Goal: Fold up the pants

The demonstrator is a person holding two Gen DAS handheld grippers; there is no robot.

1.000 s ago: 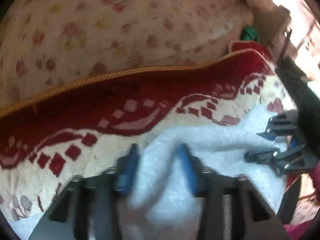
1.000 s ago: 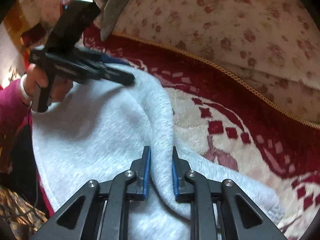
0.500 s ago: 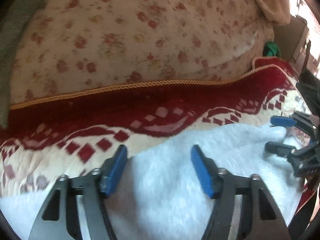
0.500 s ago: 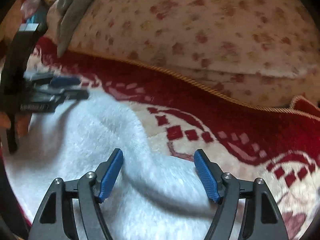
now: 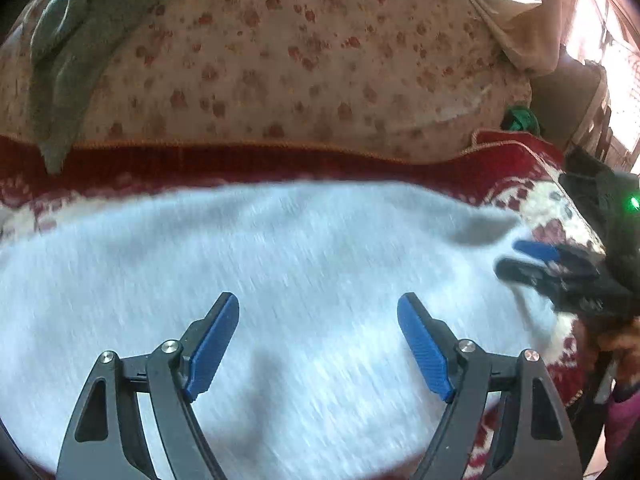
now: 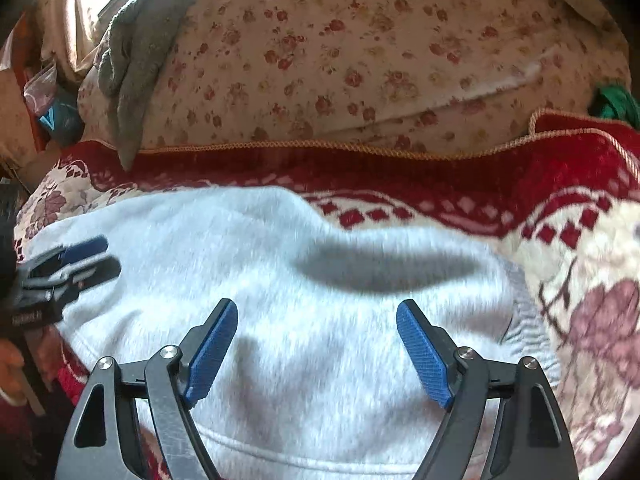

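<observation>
The light grey fleece pants lie folded flat on the red and cream blanket; they also show in the right wrist view, with an elastic band at their right edge. My left gripper is open and empty, just above the pants. My right gripper is open and empty, above the pants too. In the left wrist view the right gripper shows at the pants' right edge. In the right wrist view the left gripper shows at their left edge.
A large floral cushion rises behind the blanket, with a grey-green cloth draped over its left side. A green object sits at the cushion's right end. A bright window and furniture lie beyond.
Both grippers were shut on folds of the pants one second ago. Both opened and let the cloth go, then pulled back. The pants now lie flat.
</observation>
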